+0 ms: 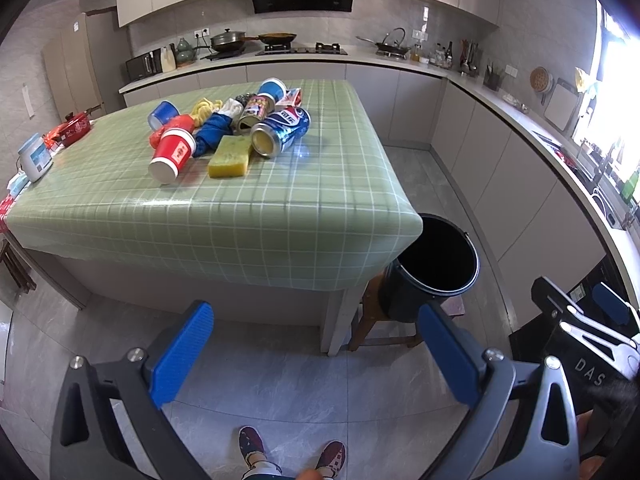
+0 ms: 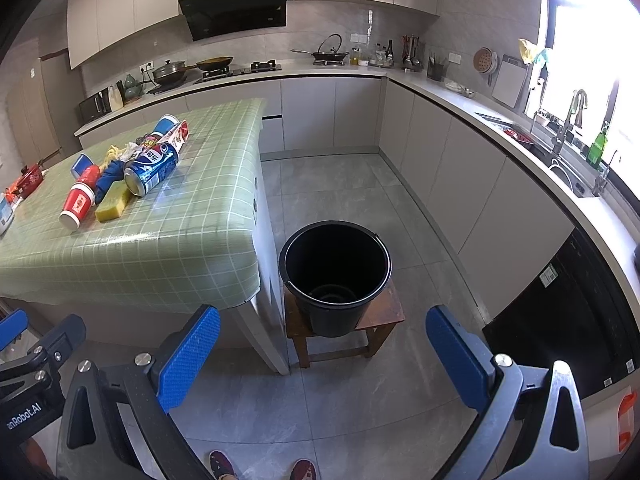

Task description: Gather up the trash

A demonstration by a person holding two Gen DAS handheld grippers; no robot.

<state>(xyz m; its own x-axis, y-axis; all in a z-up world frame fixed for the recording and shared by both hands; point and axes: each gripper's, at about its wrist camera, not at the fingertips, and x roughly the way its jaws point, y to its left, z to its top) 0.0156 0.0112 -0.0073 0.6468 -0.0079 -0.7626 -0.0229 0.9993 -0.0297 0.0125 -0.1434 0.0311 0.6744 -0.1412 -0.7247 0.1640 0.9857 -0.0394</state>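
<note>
— Kitchen, grey floor tiles, table (image 1: 248, 208) under a green checked cloth. Seeing the trash?

— Lying in a heap toward the far middle of the table: blue can (image 1: 282, 131) on its side, yellow sponge (image 1: 230, 157) just beside it, red cup (image 1: 173, 154) tipped over, blue cups and a second can behind. Nothing in either pair of jaws.

— Jaws?

— Left gripper (image 1: 316, 354) standing wide apart, empty, hanging over the floor short of the table's near edge. Right gripper (image 2: 324, 358) likewise wide apart and empty, pointing at the black bucket (image 2: 335, 280) on the low wooden stool (image 2: 384, 312).

— Bucket holding anything?

— Looking empty, bare bottom showing. Sitting just beside the table's near right corner.

— Which side reaching first, then?

— Probably the left: facing the heap almost head-on, heap lying up and ahead, slightly left of its jaws. From the right, heap sitting far off to the left. Blue can's long axis running away and to the right, open end toward the camera, so likely needing a grip across its round body.
</note>
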